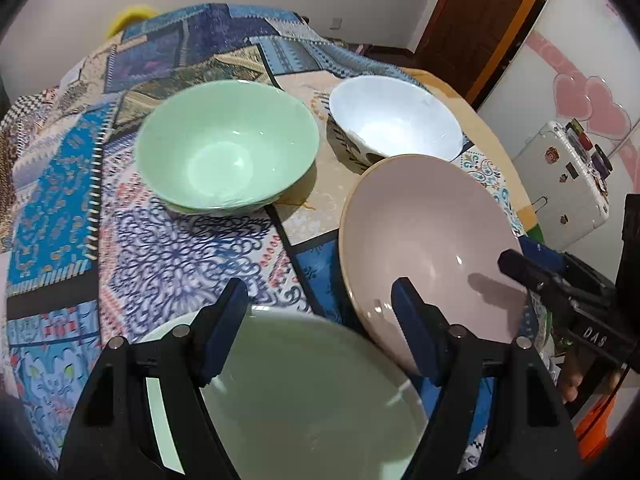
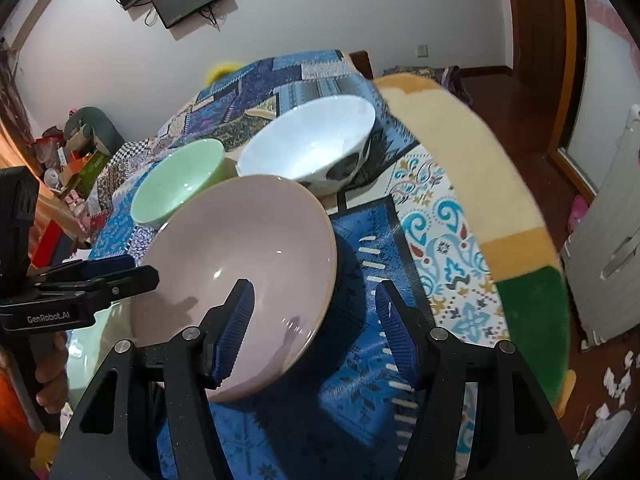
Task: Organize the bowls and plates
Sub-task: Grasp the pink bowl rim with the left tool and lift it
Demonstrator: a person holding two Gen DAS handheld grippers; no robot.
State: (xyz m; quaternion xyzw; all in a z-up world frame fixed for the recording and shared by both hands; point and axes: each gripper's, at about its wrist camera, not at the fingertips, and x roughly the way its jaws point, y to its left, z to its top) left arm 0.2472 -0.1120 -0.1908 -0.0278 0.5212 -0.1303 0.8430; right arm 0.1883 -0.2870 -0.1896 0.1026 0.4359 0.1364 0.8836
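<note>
A pink bowl (image 1: 424,248) stands on the patterned tablecloth, also in the right wrist view (image 2: 248,264). My right gripper (image 2: 316,328) is open with its fingers on either side of the pink bowl's near rim, one inside and one outside. It shows from the side in the left wrist view (image 1: 520,264). My left gripper (image 1: 320,328) is open over a pale green plate (image 1: 304,400), left of the pink bowl. A green bowl (image 1: 228,156) and a white bowl with dark marks (image 1: 396,116) stand further back; both also show in the right view, green (image 2: 176,184) and white (image 2: 308,144).
The table (image 2: 472,184) has a curved yellow and green edge on the right. A white case (image 1: 560,188) and a pink-patterned panel stand beyond it. Clutter lies on the floor at far left in the right wrist view (image 2: 76,156).
</note>
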